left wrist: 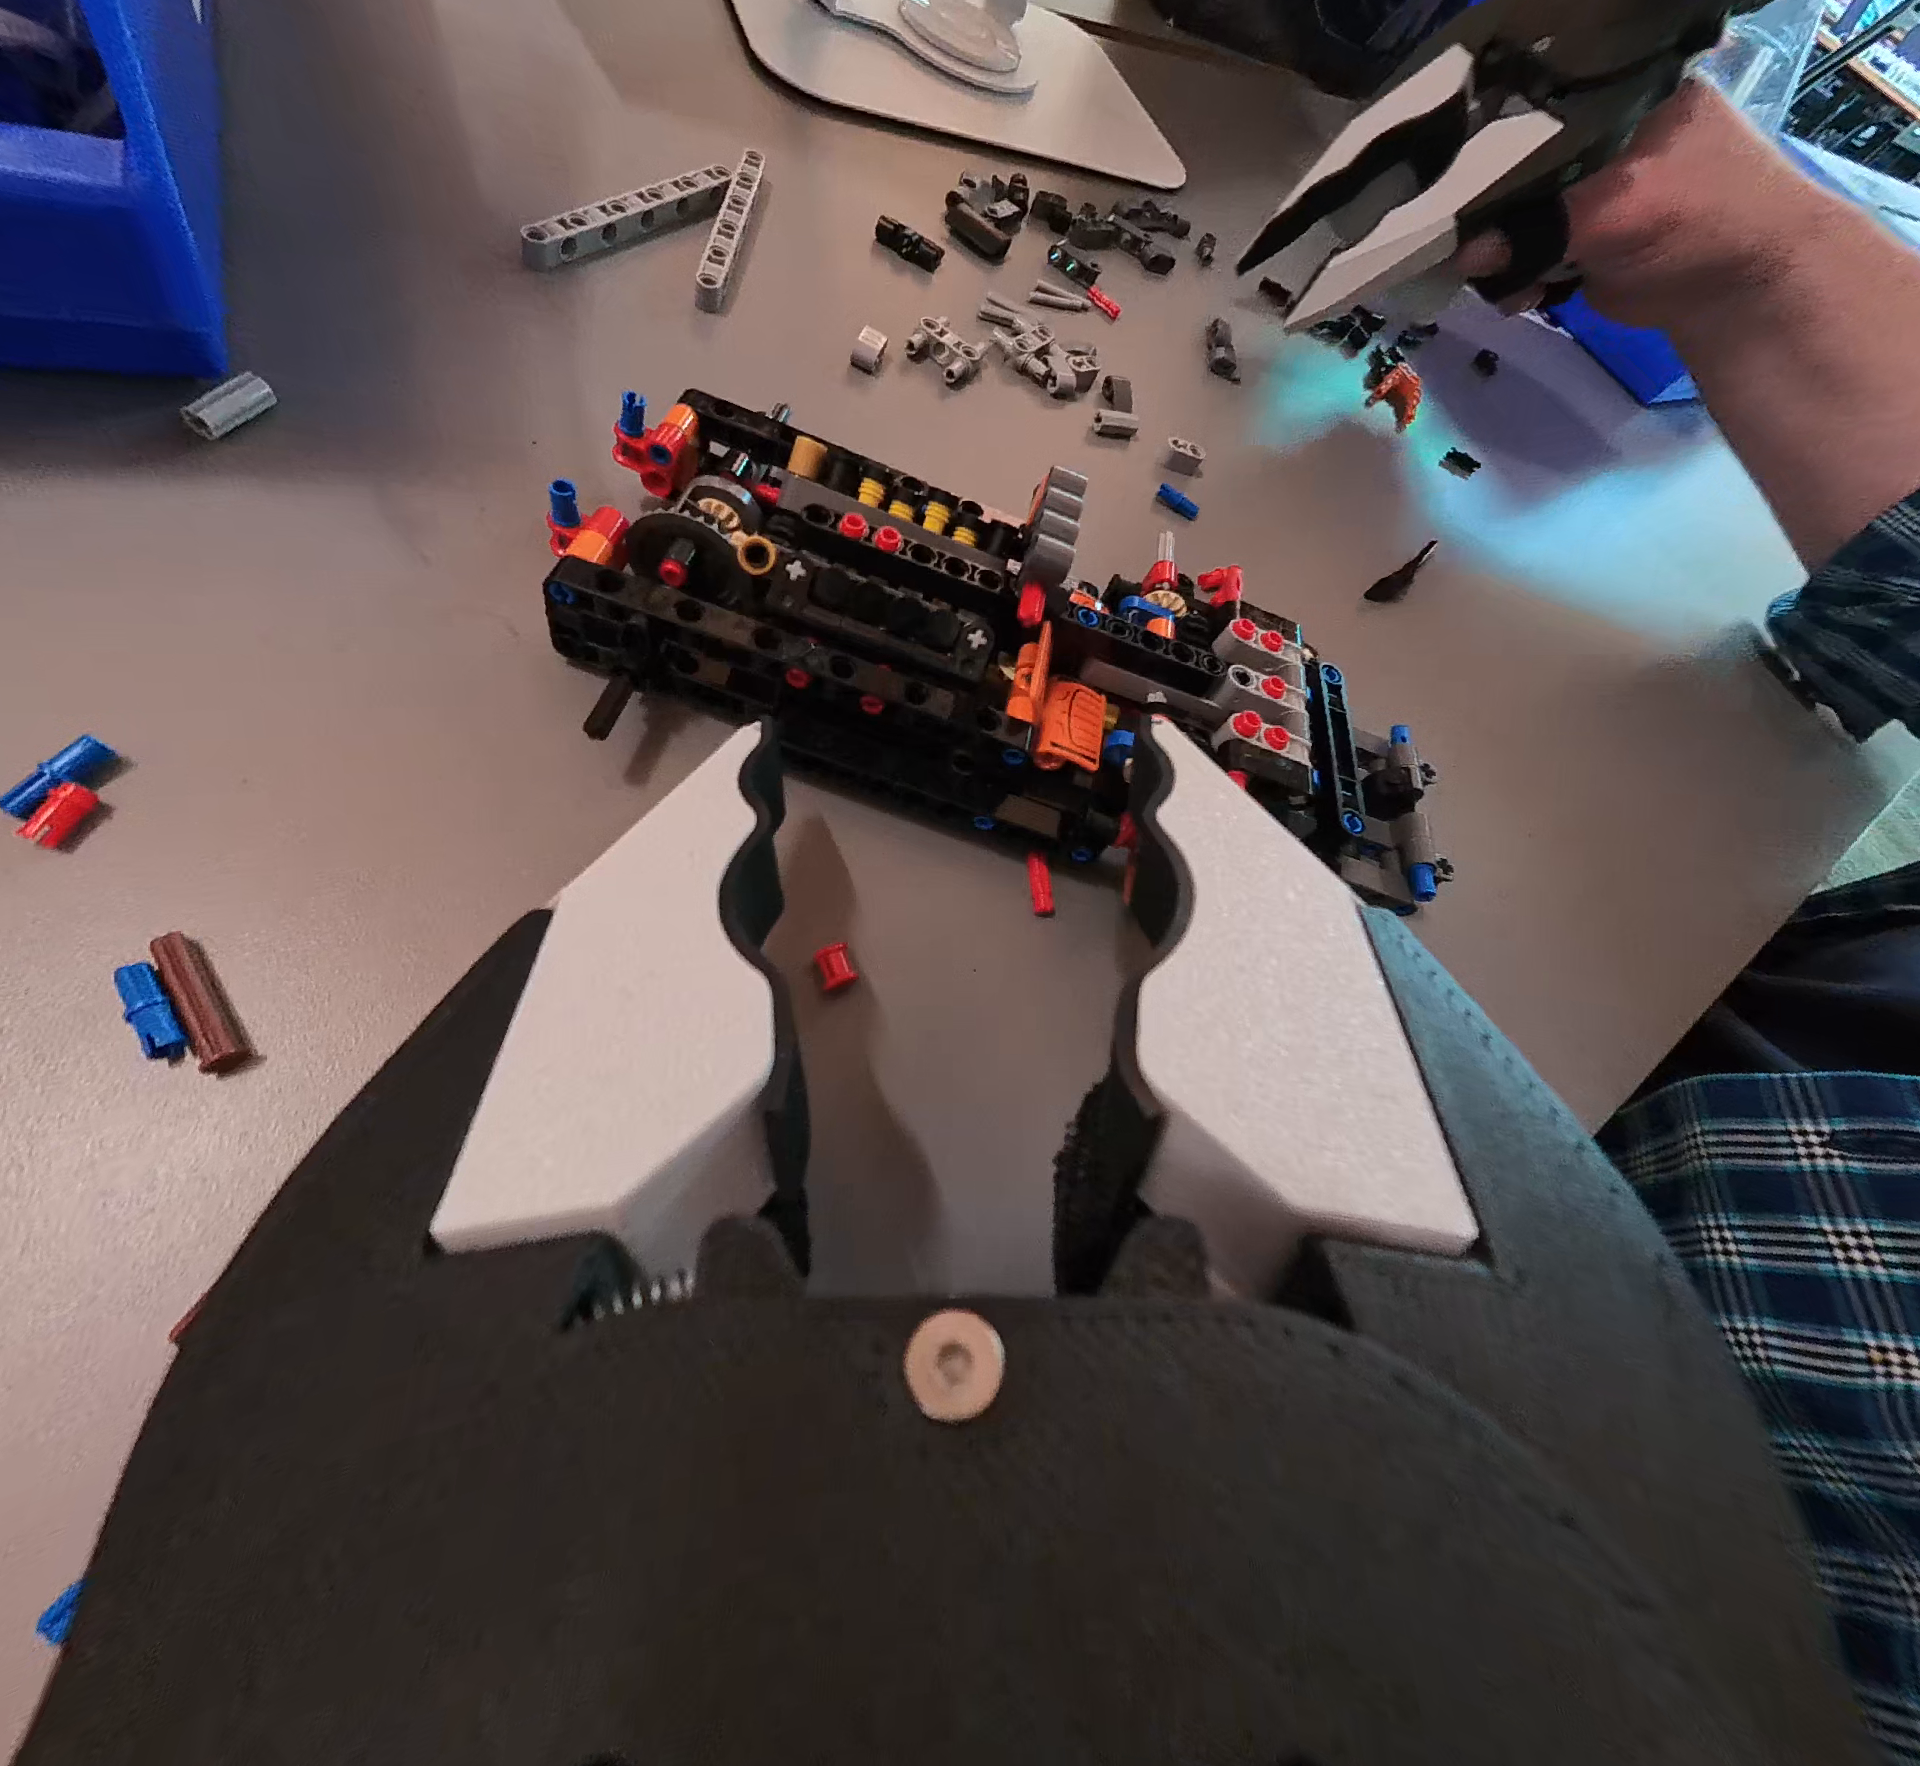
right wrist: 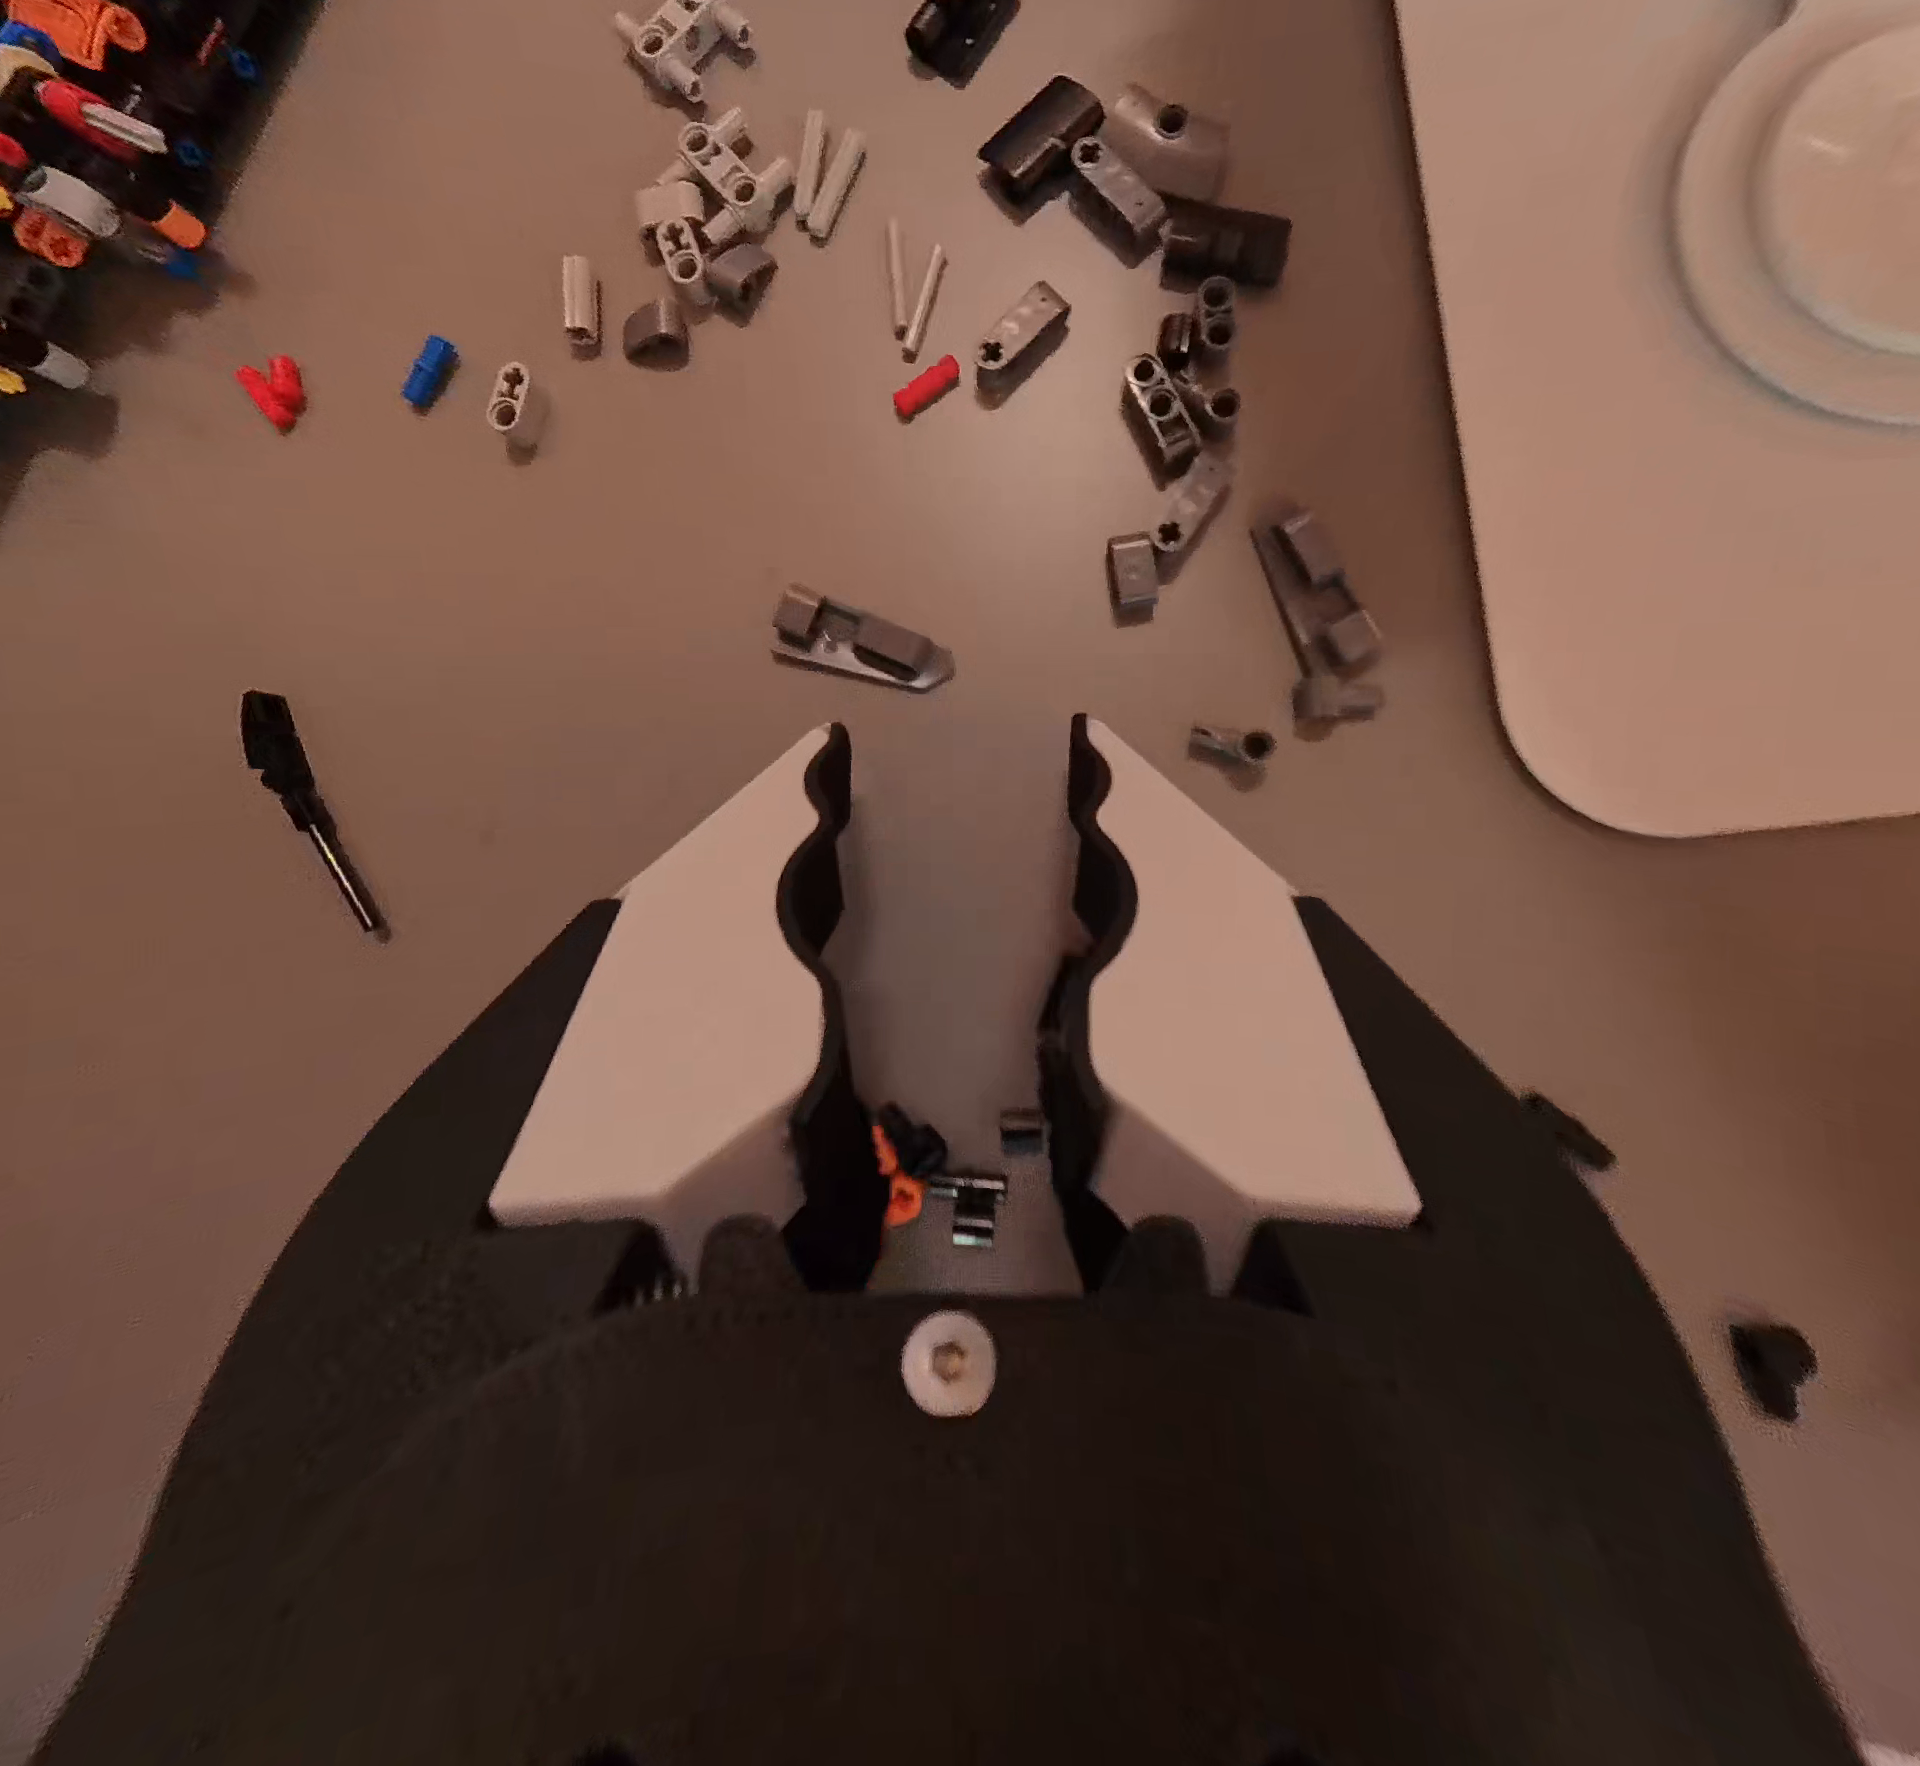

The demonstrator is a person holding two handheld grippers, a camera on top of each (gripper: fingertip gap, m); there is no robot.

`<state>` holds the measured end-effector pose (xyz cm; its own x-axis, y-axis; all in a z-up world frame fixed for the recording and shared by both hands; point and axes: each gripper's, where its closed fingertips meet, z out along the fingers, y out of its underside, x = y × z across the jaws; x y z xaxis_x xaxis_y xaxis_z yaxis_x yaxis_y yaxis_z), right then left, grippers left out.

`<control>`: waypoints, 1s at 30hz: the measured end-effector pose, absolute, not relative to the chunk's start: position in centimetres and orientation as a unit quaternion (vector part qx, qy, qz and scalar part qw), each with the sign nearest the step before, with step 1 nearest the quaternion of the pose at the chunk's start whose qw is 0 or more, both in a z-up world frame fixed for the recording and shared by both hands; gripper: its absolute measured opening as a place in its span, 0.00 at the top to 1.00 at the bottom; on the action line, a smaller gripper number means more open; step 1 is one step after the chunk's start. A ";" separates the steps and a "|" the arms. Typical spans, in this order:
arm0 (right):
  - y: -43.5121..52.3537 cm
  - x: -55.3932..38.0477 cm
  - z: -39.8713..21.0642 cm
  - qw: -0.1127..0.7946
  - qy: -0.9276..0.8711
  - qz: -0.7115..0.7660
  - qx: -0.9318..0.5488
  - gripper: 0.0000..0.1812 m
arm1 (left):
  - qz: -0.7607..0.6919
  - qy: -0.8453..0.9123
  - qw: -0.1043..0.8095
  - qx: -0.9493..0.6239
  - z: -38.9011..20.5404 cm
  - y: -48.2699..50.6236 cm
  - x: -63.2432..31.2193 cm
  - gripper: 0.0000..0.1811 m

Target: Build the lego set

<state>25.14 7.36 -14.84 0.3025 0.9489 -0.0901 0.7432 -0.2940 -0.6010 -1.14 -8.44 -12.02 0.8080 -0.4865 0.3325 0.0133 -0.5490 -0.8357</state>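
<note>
A part-built black, orange and grey Lego car chassis (left wrist: pixel 935 636) lies on the grey table. My left gripper (left wrist: pixel 956 740) is open and empty, its tips just in front of the chassis's near side. A small red bush (left wrist: pixel 834 967) and a red pin (left wrist: pixel 1040 883) lie on the table between its fingers. My right gripper (right wrist: pixel 958 729) is open and empty, held above scattered loose parts; it also shows in the left wrist view (left wrist: pixel 1273 293) at upper right. A grey flat piece (right wrist: pixel 860 644) lies just ahead of its tips. The chassis edge (right wrist: pixel 94 106) shows at its far left.
Grey and black loose pieces (right wrist: pixel 717 189) (right wrist: pixel 1143 178), a red pin (right wrist: pixel 925 386), a blue pin (right wrist: pixel 428 371) and a black axle piece (right wrist: pixel 307 807) litter the table. A monitor stand base (left wrist: pixel 935 43) stands behind. Two grey beams (left wrist: pixel 644 220) and a blue bin (left wrist: pixel 104 106) are at left. My hands' fingertips stand some 30 cm from each other. The left gripper is farther from the black axle piece (right wrist: pixel 307 807), some 20 cm, than the right, some 12 cm. It is also in sight in the left wrist view (left wrist: pixel 1406 577).
</note>
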 end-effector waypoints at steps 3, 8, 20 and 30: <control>8.2 26.5 -14.1 0.248 -0.531 0.210 -0.783 0.78 | -0.275 0.142 0.454 -0.835 -12.0 -8.5 -1.1 0.63; 9.9 28.2 -13.2 0.277 -0.503 0.194 -0.795 0.78 | -0.274 0.143 0.453 -0.836 -12.0 -8.5 -1.1 0.63; 11.6 27.5 -14.8 0.284 -0.501 0.176 -0.798 0.81 | -0.272 0.143 0.449 -0.839 -12.2 -8.4 -1.1 0.63; 9.2 26.0 -15.2 0.240 -0.535 0.216 -0.780 0.82 | -0.277 0.142 0.446 -0.839 -12.2 -8.4 -1.1 0.63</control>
<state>26.00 9.20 -15.17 0.3331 0.9395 -0.0803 0.7317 -0.3113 -0.6064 -1.07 -8.38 -12.23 0.8058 -0.4855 0.3390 0.0097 -0.5616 -0.8273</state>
